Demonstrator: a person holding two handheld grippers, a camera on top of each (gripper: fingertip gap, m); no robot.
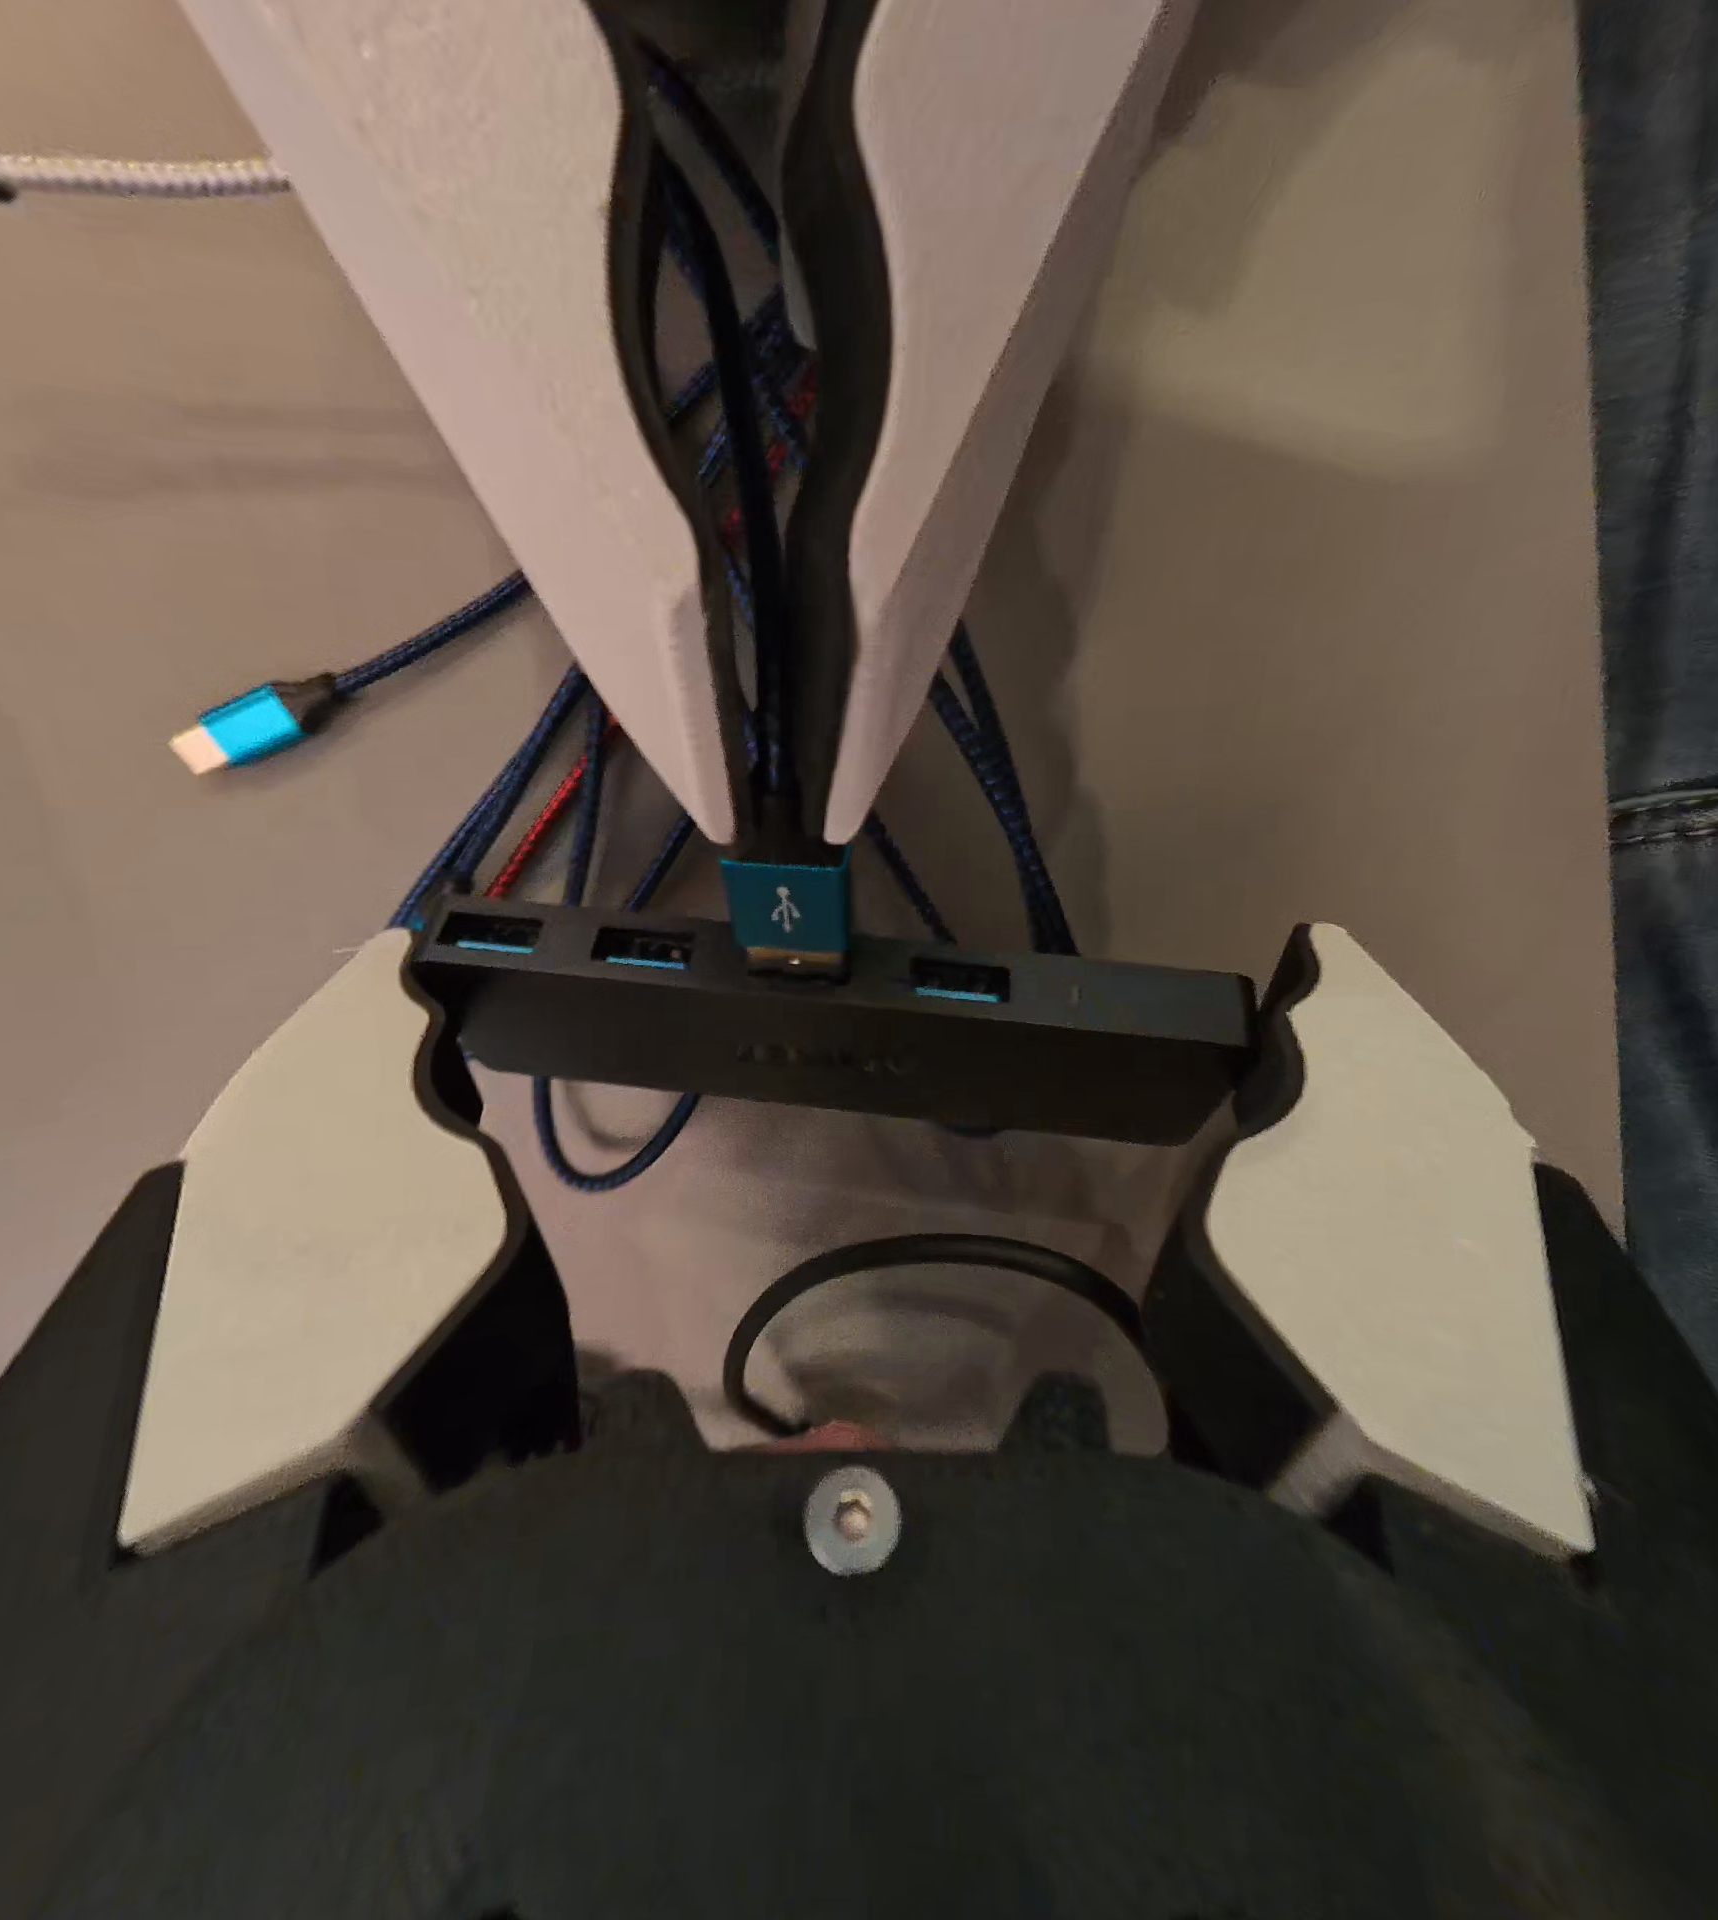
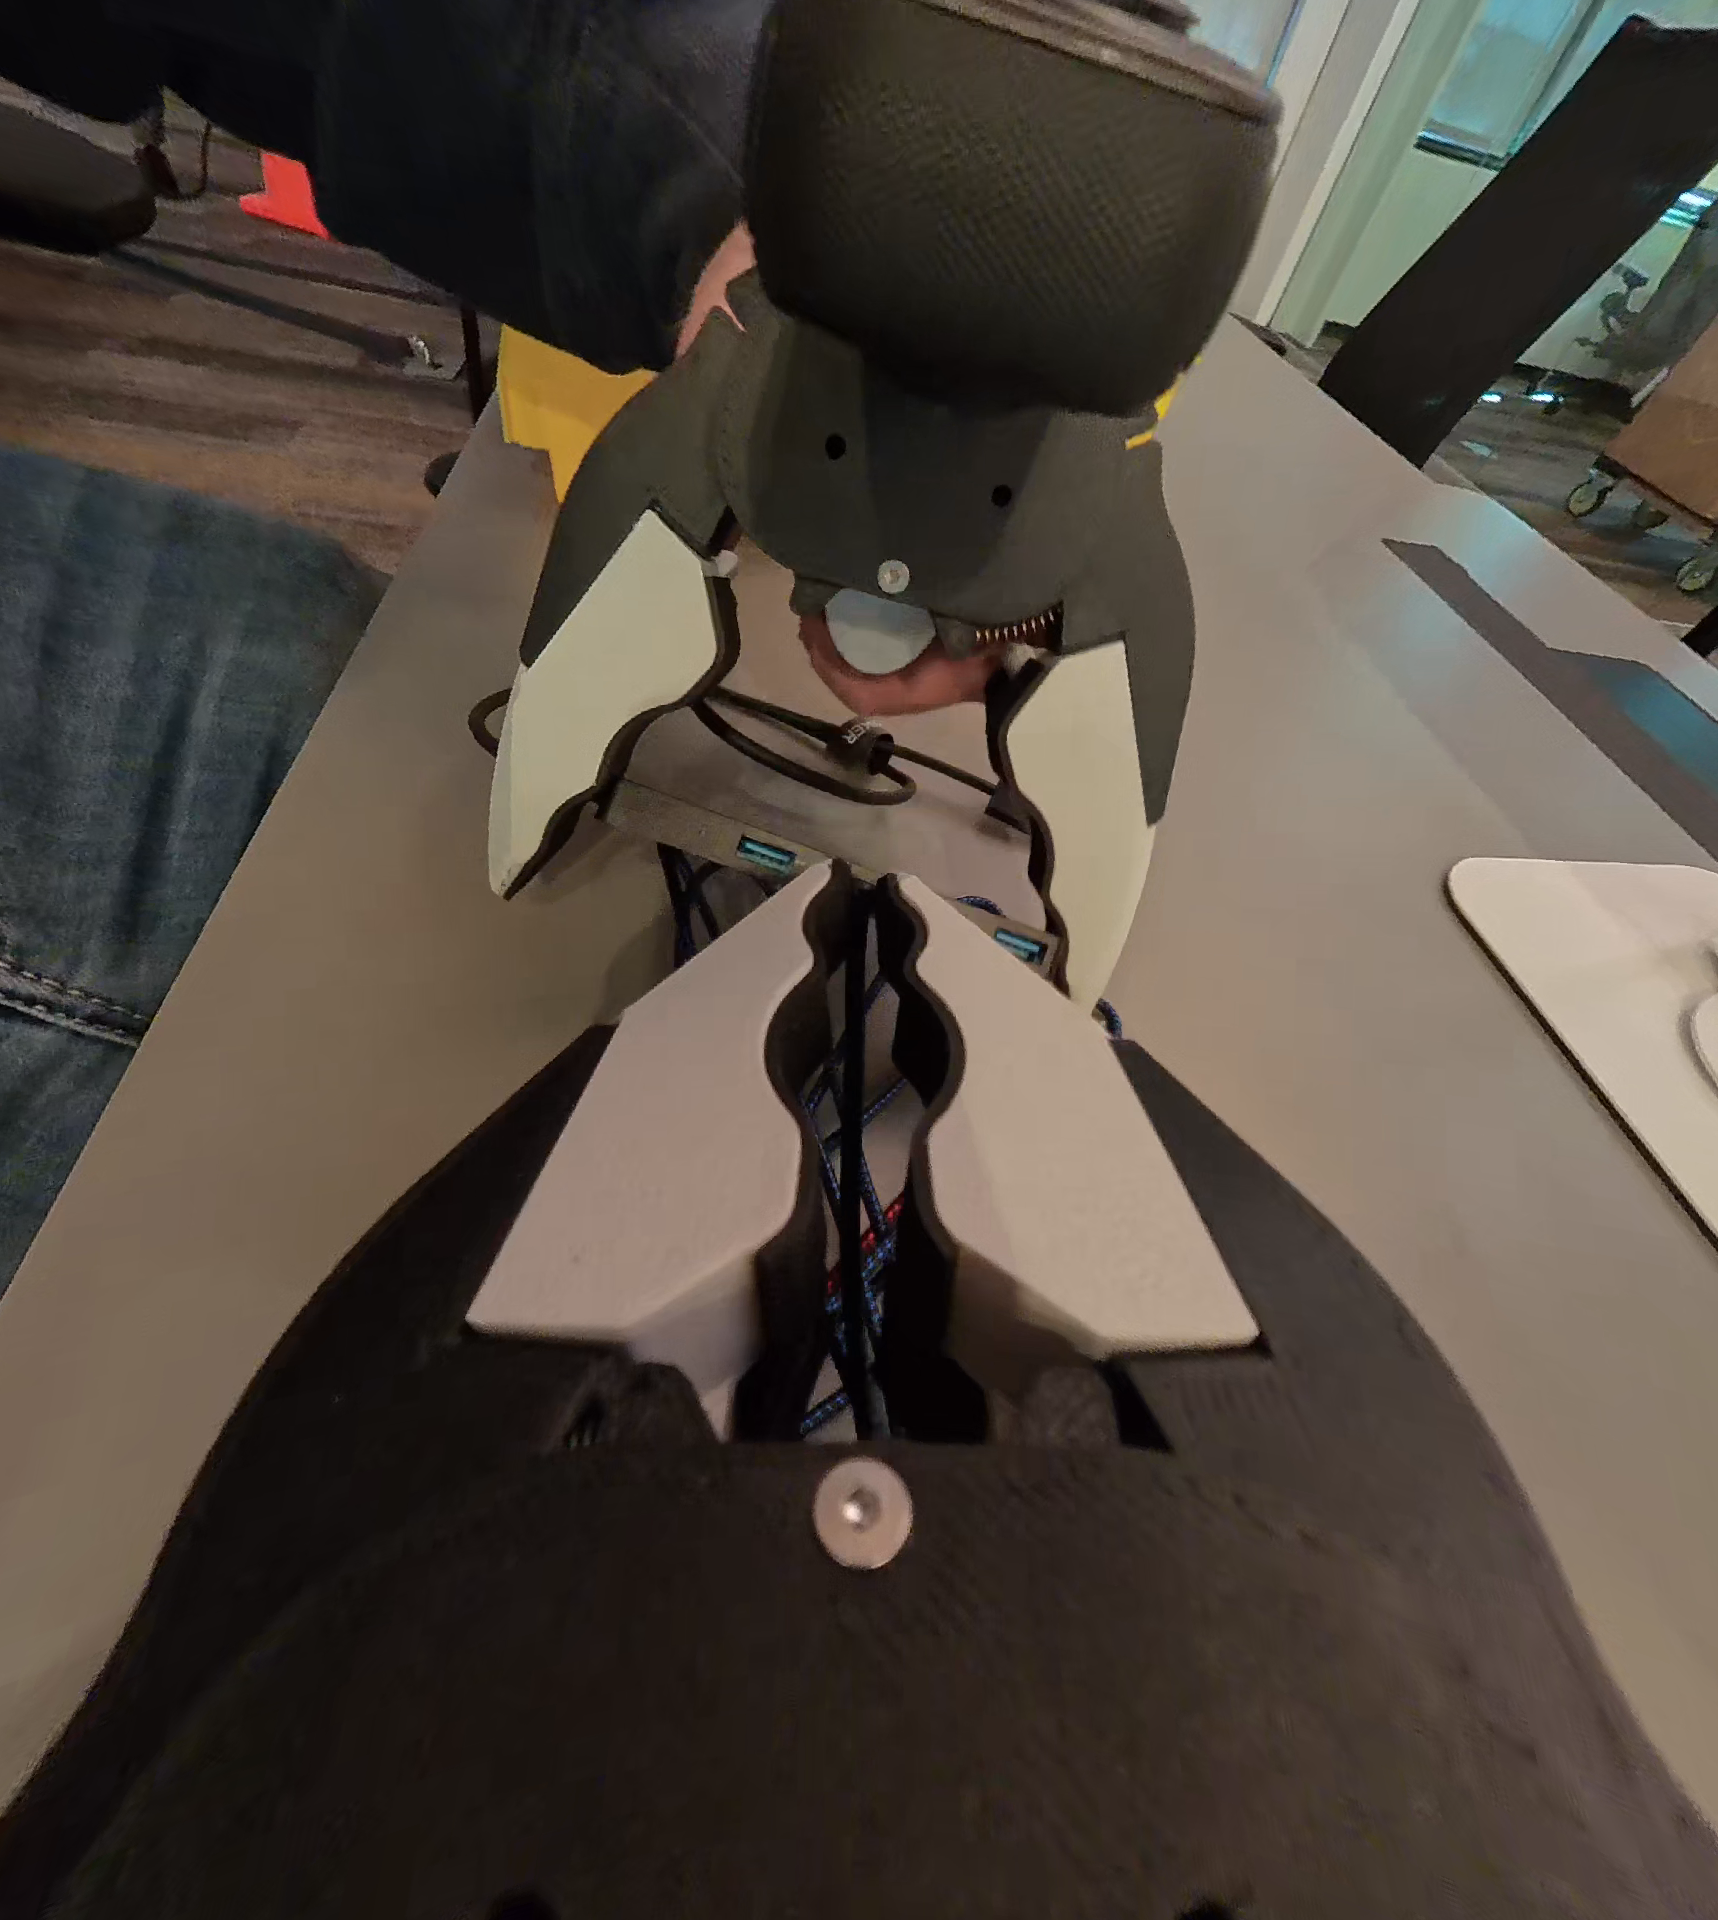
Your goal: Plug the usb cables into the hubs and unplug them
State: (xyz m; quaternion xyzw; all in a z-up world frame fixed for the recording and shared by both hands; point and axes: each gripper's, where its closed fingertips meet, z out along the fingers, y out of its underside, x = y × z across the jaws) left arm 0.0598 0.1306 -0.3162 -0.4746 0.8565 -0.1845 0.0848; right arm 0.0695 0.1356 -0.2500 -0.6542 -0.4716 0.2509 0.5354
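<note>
Black housing of the left gripper (image 1: 839, 1023) fills the bottom of the left wrist view, its white fingers spread wide and clamped on the two short ends of the black USB hub (image 1: 834, 1039), which sits across the middle of the frame, lifted a little above the grey table (image 1: 159, 468). From the top of that frame the right gripper (image 1: 780, 836) reaches down, its jaws nearly closed and pinching the black collar of a cable just behind its teal USB plug (image 1: 785, 914). That plug's metal tip is in the third port from the left; how deep it sits I cannot tell. Blue and red braided cables (image 1: 543, 821) lie tangled on the table behind the hub. At centre left lies a loose blue connector (image 1: 247, 727), and at upper left a silver braided cable (image 1: 138, 177). In the right wrist view, a white mat (image 2: 1582, 987) sits at right, and blue denim (image 2: 55, 727) shows past the table edge at left.
</note>
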